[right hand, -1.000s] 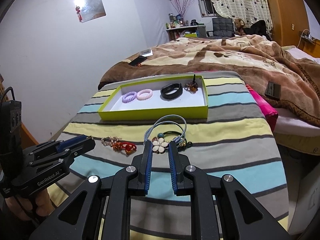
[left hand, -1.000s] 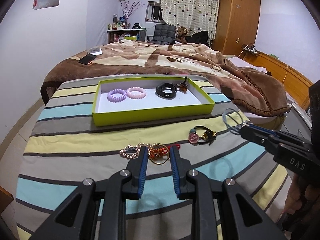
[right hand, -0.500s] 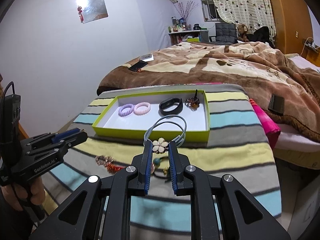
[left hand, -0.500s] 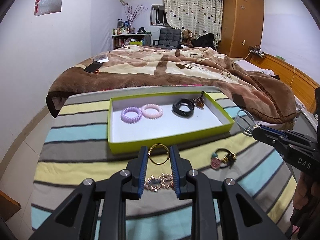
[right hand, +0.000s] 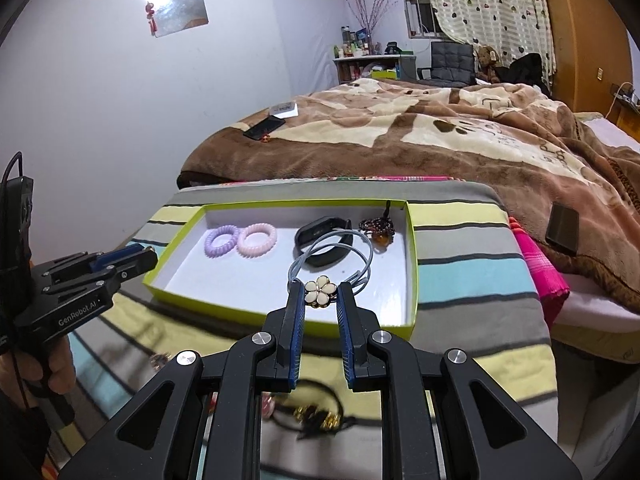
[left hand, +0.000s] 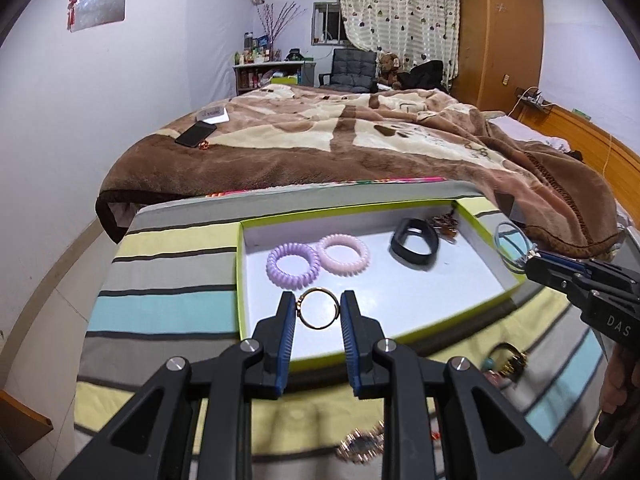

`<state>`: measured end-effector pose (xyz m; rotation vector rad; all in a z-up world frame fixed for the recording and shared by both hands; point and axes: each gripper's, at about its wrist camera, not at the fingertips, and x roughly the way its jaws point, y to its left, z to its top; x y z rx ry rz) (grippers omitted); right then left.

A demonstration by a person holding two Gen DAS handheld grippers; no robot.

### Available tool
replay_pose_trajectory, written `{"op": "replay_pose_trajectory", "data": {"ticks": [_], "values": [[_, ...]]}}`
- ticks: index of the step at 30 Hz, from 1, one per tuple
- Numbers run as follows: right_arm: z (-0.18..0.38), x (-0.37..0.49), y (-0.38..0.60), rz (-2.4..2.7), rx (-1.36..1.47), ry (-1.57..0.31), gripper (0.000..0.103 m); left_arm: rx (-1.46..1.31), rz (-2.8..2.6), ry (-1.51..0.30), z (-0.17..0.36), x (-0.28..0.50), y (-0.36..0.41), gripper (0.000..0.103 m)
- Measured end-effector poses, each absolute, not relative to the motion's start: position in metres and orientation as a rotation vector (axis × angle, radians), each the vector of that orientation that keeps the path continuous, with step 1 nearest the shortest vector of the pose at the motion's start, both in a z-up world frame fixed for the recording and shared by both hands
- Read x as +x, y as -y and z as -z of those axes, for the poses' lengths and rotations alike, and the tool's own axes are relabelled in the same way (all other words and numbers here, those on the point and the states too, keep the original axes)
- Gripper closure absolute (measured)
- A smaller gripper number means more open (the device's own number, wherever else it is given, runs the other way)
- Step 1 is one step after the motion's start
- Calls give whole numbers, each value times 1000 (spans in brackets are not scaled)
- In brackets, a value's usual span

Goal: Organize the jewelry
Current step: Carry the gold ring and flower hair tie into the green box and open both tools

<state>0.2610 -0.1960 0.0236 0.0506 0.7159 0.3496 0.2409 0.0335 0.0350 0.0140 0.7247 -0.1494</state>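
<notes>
The left gripper is pinching a thin gold ring by its rim between ribbed blue fingers; so hard and round a hoop is liable to be squirting out sideways. The right gripper is clamping the glossy cream flower charm of a grey cord hair tie, whose slack loops are dangling ahead of the fingers and risk snagging the black band. Both are hanging over the near part of the green cardboard tray, beyond which two ridged coil ties are lying.
</notes>
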Motion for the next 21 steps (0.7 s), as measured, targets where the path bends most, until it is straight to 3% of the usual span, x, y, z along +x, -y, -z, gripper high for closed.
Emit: {"op": "replay_pose_trajectory", "data": {"ticks": [21], "values": [[26,334,196,-303,25,-858,86,47,86,-850,10,305,-38,79]]}}
